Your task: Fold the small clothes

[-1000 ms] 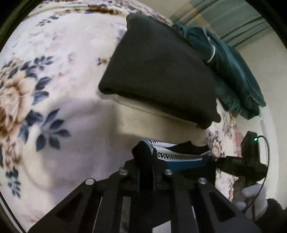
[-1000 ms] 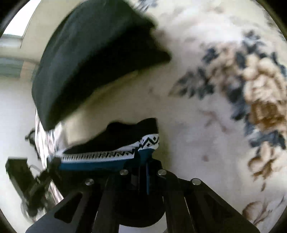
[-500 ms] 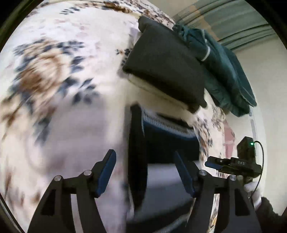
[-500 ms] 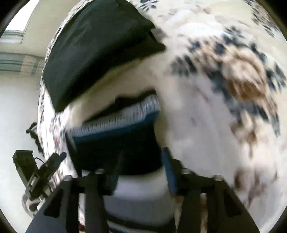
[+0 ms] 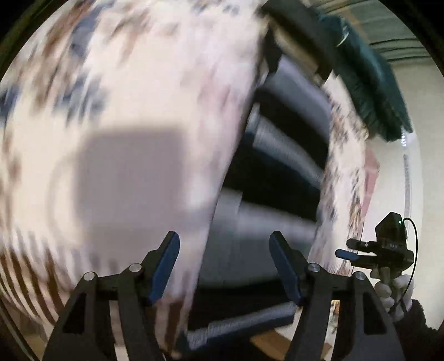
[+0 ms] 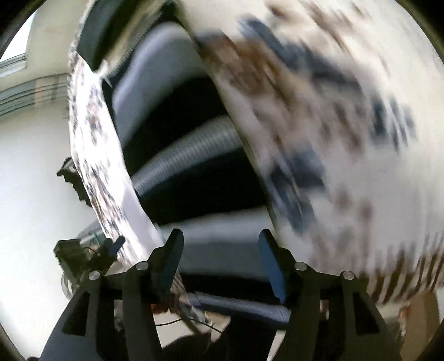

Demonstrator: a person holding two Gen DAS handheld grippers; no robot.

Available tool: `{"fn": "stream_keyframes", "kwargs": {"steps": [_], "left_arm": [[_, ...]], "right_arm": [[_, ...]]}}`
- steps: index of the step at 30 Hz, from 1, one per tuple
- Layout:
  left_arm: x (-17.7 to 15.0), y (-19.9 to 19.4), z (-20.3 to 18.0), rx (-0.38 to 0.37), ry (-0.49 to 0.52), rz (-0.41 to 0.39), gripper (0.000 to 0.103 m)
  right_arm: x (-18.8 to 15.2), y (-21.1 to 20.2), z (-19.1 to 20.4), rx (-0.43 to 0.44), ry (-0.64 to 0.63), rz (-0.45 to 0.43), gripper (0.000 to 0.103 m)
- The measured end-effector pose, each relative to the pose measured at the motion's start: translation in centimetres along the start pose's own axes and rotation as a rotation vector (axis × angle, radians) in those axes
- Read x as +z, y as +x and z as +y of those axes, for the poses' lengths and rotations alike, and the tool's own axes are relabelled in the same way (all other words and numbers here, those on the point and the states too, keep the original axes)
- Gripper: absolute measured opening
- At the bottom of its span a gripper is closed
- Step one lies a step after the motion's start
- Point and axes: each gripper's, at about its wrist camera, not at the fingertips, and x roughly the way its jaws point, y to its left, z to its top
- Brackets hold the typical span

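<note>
both of my grippers tilt down over the bed. my left gripper (image 5: 224,263) has its jaws standing apart with nothing pinched; my right gripper (image 6: 220,255) is opening its jaws, also with nothing pressed between the pads. the striped garment (image 5: 280,169), dark with grey bands, lies flat on the floral bedspread (image 5: 133,97) ahead of both. beyond it sit a black cushion (image 5: 302,25) and a green garment (image 5: 371,83). everything is heavily blurred. a white-gloved hand (image 5: 394,286) grips the right tool's handle.

Left tongs (image 5: 224,266) parted, right tongs (image 6: 220,259) opening
</note>
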Motion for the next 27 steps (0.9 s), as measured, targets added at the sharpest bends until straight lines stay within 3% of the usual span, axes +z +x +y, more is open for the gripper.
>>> {"fn": "stream_keyframes", "kwargs": {"steps": [5,12,15,16,18,20,27], "left_arm": [[-6.7,4.2,1.6,0.033,0.013,0.104,0.065],[-10.3,8.9,0.5,-0.079,0.015,0.198,0.068],[-10.1,9.0,0.2,-0.116,-0.027,0.165,0.067],[-10.2,8.8,0.2,-0.119,-0.037,0.152,0.062],[-10.4,7.9,0.2,-0.092,-0.041,0.131,0.011],[-10.7,6.7,0.2,-0.132,-0.048,0.107,0.009],[-9.0,-0.1,-3.7,-0.198,-0.036,-0.021,0.009]], "right_arm": [[-6.2,6.2,-5.6,-0.056,0.028,0.088,0.059],[-9.8,12.7,-10.2,0.119,0.079,0.148,0.059],[-9.9,13.2,-10.1,0.160,0.109,0.113,0.060],[-9.9,13.8,-9.2,0.168,0.108,0.093,0.057],[-10.3,14.0,-7.8,0.161,0.077,0.085,0.014],[-11.0,13.5,-6.9,0.167,0.054,0.074,0.009],[-12.3,10.0,-2.4,0.317,0.035,0.037,0.008]]}}
